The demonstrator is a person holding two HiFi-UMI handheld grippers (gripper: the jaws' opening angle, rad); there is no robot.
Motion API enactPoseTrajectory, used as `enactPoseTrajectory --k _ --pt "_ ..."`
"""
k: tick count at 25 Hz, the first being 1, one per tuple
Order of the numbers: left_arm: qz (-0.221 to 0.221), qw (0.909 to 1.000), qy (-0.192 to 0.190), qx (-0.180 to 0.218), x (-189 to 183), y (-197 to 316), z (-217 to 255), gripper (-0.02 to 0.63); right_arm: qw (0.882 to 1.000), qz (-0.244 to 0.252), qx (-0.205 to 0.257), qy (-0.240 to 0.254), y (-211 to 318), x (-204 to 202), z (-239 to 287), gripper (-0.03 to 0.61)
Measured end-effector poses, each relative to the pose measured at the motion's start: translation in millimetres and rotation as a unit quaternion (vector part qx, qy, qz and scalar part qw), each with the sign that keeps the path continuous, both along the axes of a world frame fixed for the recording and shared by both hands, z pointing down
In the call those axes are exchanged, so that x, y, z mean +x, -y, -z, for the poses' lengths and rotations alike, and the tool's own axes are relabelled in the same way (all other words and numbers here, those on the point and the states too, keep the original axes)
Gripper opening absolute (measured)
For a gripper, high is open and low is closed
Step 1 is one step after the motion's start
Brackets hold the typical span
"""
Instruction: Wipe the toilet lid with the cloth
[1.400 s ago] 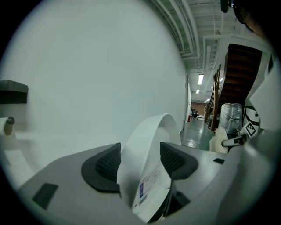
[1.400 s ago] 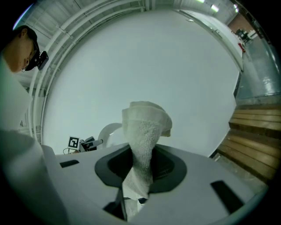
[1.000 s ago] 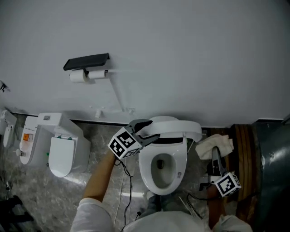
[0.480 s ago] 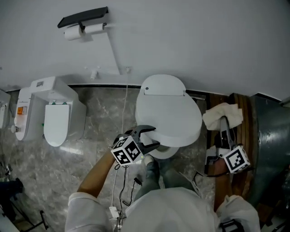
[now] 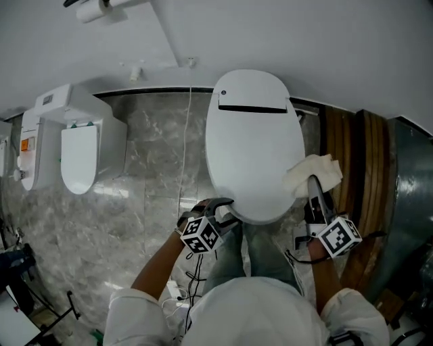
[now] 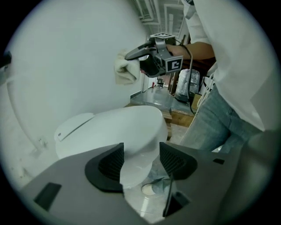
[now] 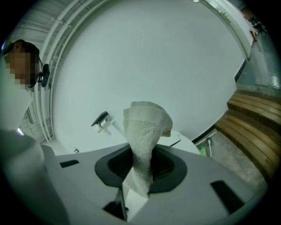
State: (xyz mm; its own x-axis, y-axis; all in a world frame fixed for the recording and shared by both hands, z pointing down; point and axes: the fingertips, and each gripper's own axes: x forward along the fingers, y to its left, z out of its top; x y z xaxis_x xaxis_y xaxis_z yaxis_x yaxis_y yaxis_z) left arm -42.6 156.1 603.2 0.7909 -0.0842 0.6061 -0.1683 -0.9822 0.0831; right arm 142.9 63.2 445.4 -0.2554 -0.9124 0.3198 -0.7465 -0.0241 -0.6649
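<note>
**Fig. Head view, read L to R.**

- **Upper left:** paper roll holder (image 5: 95, 5) on the wall.
- **Left:** second toilet unit (image 5: 81, 145), lid down, on the marble floor (image 5: 152, 162). It is well apart from the work.
- **Lower centre:** left claw (image 5: 223, 209) at the front rim of the toilet lid (image 5: 254, 135). The jaws stand apart, w/ the rim showing in the gap. They are not closed on it.
- **Centre:** the lid lies shut and flat, hinge end toward the wall.
- **Centre right:** cloth (image 5: 314, 172), bunched, overlaps the lid's right edge. The left gripper view shows it raised above the lid, not touching.
- **Right claw** (image 5: 313, 188): clamped on the cloth's lower end, the rest standing up loose beyond the jaws.
- **Right:** wooden slats (image 5: 358, 169) just beside the toilet, then a dark metal panel (image 5: 409, 203) at the frame edge.

**Progress (est.):** the lid is down and the cloth is in grip, so prep looks done. No contact yet, so the whole top surface is probably left to wipe.

**In the way:** cables (image 5: 193, 270) hang by the person's legs at bottom centre. The left claw sits on the front rim, where a full stroke would prob. end.
</note>
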Motion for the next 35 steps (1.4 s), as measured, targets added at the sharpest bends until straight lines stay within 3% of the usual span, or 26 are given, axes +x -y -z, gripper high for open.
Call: enactPoseTrajectory --k 5,11,20,24,27,29,31,33,35 --pt "0.067 0.9947 0.025 -0.074 -0.9 -20.3 -78.7 0.278 0.998 0.017 -0.054 0.015 -18.0 -10.6 -63.9 0.084" --pt "0.098 0.9871 0.054 -0.115 -0.2 -27.3 -150.2 0.276 0.995 0.029 -0.093 0.016 -31.8 -10.7 -123.8 0.084" --pt "0.111 0.9831 0.089 -0.114 2.0 -23.3 -219.7 0.264 0.989 0.054 -0.137 0.031 -35.3 -19.9 -193.4 0.084" --pt "0.12 0.9846 0.082 -0.096 1.5 -22.2 -226.6 0.256 0.986 0.07 -0.147 0.037 -34.1 -27.9 -210.9 0.084" --pt "0.139 0.9809 0.074 -0.114 1.4 -22.2 -227.3 0.256 0.984 0.088 -0.15 0.031 -29.4 -35.2 -221.8 0.084" --pt "0.171 0.9724 0.065 -0.145 0.6 -15.7 -223.3 0.256 0.983 0.101 -0.148 0.03 -19.7 -42.5 -228.0 0.084" --pt "0.229 0.9585 0.034 -0.166 -3.9 6.7 -208.1 0.248 0.984 0.113 -0.136 0.037 -2.4 -53.5 -232.2 0.084" --pt "0.3 0.9396 -0.002 -0.166 -13.3 44.6 -185.9 0.182 0.983 0.133 -0.12 0.037 23.0 -69.8 -233.4 0.084" --pt "0.367 0.919 -0.028 -0.142 -26.6 89.2 -163.4 0.118 0.982 0.157 -0.105 0.028 52.7 -89.4 -232.9 0.084"
